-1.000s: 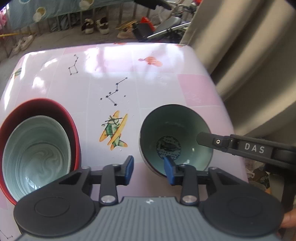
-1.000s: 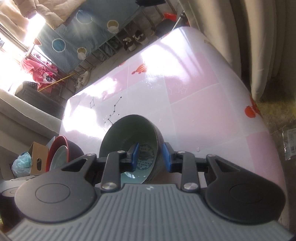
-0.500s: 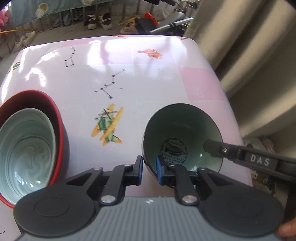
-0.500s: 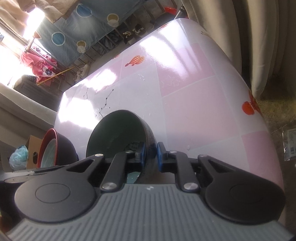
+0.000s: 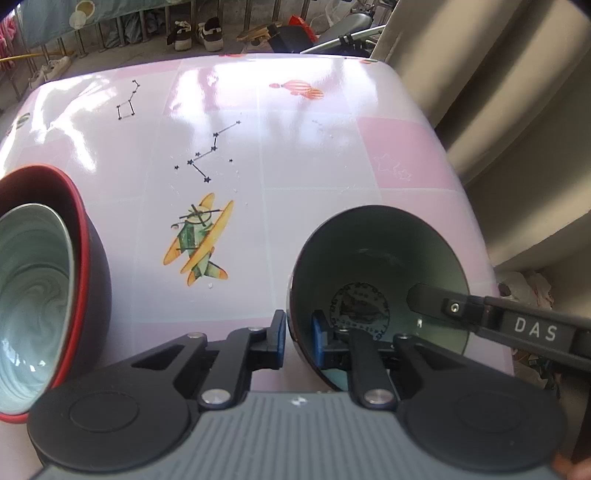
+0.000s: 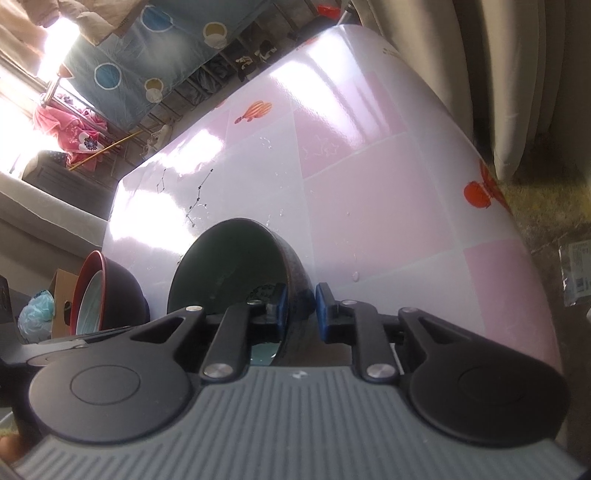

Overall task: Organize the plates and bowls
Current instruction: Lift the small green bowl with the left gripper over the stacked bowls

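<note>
A dark bowl with a pale green inside (image 5: 376,258) is tilted up off the pink table (image 5: 295,147). My left gripper (image 5: 298,338) is shut on its near left rim, one pad inside and one outside. My right gripper (image 6: 300,312) is shut on the bowl's (image 6: 229,273) right rim; its finger (image 5: 480,310) shows in the left wrist view reaching into the bowl. At the left a red-rimmed black bowl (image 5: 88,266) holds a pale green marbled bowl (image 5: 29,295); both also show in the right wrist view (image 6: 110,288).
The table's right edge (image 5: 476,229) runs close beside the held bowl, with beige curtains (image 5: 517,110) past it. Shoes and a rack (image 5: 192,33) stand beyond the far edge. A cardboard box and a blue bag (image 6: 40,314) sit at the left of the right wrist view.
Both grippers have closed onto the dark bowl's rim. The bowl has tipped up and lifted, and it has shifted right in the left wrist view.
</note>
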The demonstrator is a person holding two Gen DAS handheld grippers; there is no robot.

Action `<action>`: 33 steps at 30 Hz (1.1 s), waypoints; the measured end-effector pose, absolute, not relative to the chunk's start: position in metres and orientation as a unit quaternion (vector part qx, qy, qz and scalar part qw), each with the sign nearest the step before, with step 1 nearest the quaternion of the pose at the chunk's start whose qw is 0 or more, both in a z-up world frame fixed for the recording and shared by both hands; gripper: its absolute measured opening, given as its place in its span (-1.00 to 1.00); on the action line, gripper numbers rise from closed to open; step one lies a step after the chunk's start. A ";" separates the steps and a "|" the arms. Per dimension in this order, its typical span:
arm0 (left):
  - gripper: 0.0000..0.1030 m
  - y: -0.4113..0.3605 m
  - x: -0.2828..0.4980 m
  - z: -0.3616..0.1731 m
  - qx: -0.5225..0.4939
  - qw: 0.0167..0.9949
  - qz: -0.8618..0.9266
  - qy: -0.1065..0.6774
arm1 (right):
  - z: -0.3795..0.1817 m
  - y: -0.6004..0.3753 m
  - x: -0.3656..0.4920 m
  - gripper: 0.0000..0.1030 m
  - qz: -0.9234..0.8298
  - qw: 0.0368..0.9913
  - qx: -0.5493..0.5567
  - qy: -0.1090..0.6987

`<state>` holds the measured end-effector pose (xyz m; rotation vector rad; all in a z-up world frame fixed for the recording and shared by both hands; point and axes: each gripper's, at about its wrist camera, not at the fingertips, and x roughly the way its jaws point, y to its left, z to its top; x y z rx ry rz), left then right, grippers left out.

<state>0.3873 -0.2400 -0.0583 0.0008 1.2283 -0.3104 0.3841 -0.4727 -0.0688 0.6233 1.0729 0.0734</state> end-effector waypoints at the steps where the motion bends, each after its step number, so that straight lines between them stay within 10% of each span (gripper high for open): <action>1: -0.71 -0.240 0.388 -0.059 -0.001 0.806 -0.146 0.573 | -0.070 -0.473 0.385 -0.69 0.034 0.812 0.293 0.503; 33: -0.74 -0.163 0.373 0.036 -0.068 0.840 -0.128 0.522 | 0.008 -0.415 0.401 -0.80 0.045 0.838 0.225 0.495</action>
